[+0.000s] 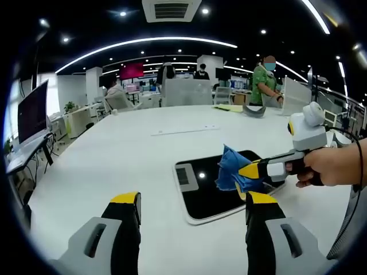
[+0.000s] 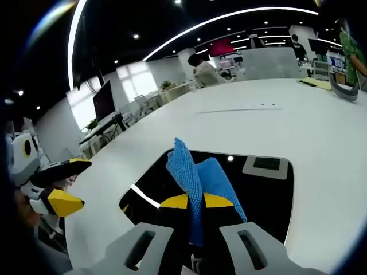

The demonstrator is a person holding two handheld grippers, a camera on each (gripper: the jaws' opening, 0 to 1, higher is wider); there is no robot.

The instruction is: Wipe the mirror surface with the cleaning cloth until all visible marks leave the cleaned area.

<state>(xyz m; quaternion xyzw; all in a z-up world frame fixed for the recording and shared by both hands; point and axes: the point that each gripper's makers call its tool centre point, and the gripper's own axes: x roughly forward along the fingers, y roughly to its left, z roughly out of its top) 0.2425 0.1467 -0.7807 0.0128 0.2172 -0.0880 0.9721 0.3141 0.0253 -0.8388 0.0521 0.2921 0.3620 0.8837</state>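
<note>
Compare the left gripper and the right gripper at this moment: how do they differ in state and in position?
The right gripper is shut on the blue cloth; the left gripper is open and holds nothing. The right gripper is over the mirror, with the cloth at its dark surface; the left gripper hangs over the bare white table, beside the mirror's near edge. Both have yellow-tipped black jaws on grey bodies.

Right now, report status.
Right gripper shut on blue cloth, over mirror. Left gripper open, hovering off mirror's edge. Nothing in the way.
</note>
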